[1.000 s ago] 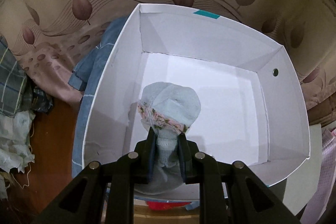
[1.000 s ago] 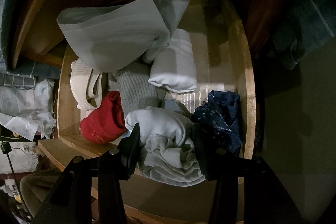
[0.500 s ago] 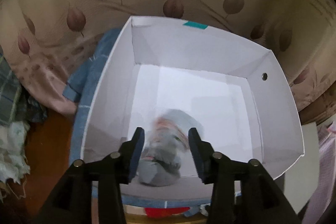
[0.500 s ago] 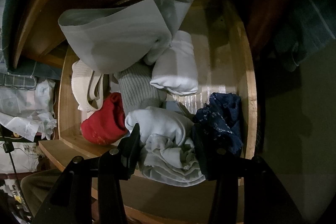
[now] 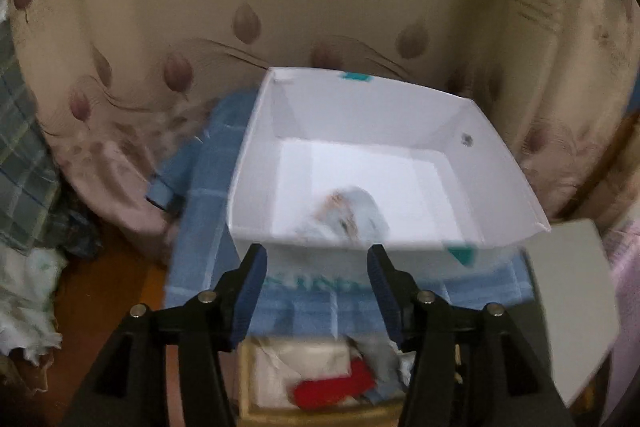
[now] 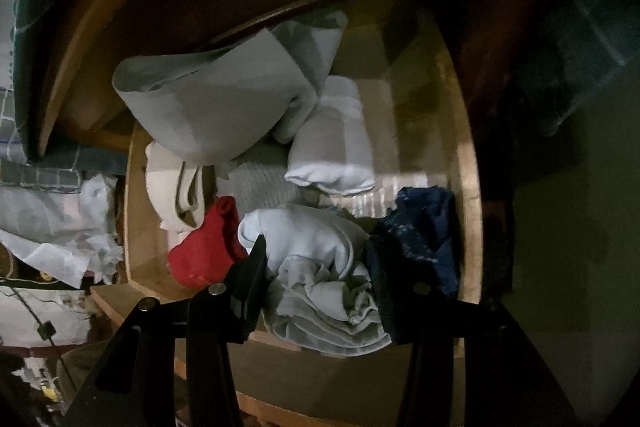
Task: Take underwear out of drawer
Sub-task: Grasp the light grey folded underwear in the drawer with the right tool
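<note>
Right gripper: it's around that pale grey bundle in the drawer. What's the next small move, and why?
Probably lift it straight up. The right gripper grips the grey bundle at the drawer front, and the left gripper, just opened, has left its piece in the white box.

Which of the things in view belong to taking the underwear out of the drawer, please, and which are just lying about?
Part of the job:
- wooden drawer
- pale grey bundle between the right gripper pads
- pale blue underwear in the white box
- left gripper, empty

Lying about:
- leaf-print bedding
- blue checked cloth
- plaid fabric
</note>
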A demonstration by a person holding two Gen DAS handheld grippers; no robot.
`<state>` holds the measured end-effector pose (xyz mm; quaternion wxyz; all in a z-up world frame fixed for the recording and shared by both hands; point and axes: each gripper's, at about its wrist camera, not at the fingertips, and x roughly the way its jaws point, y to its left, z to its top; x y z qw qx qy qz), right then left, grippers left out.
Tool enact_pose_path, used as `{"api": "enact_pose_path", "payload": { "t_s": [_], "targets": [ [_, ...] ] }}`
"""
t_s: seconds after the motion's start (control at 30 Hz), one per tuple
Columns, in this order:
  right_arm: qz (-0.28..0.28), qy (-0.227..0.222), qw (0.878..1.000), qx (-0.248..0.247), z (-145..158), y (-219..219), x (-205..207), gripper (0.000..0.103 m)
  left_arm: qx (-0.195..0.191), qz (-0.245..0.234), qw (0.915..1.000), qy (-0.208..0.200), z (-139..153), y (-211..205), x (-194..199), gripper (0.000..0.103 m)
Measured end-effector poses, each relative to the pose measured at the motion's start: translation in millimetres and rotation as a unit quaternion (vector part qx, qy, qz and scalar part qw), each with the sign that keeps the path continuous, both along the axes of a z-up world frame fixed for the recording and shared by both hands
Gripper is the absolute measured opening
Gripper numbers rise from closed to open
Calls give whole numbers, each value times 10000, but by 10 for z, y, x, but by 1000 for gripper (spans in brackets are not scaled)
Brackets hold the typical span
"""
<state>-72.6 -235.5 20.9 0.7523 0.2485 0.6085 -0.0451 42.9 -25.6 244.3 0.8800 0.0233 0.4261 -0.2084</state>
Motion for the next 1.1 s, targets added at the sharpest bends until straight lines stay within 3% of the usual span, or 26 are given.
{"api": "enact_pose_path", "payload": {
  "t_s": [0.17, 0.3, 0.57, 0.7, 0.97, 1.1],
  "targets": [
    [17, -83, 9999, -82, 34, 6, 8, 45, -326, -58, 9994, -51, -42, 283, -261, 54],
    [73, -112, 9997, -202, 52, 31, -15, 45, 35, 185, 9995, -234, -235, 456, -428, 55],
    [115, -286, 9992, -238, 186, 63, -35, 45, 772, 674, 9947, 29, -1245, 635, -567, 56],
    [152, -259, 9990, -321, 254, 124, -28, 45, 656, 712, 9939, 523, -1704, 654, -558, 56],
    [436, -398, 9967, -548, 675, 333, -39, 45, 889, 659, 9929, 437, -1846, 695, -601, 56],
    [627, -602, 9936, -721, 1038, 439, -69, 45, 644, 662, 9935, 662, -1842, 757, -566, 56]
  ]
}}
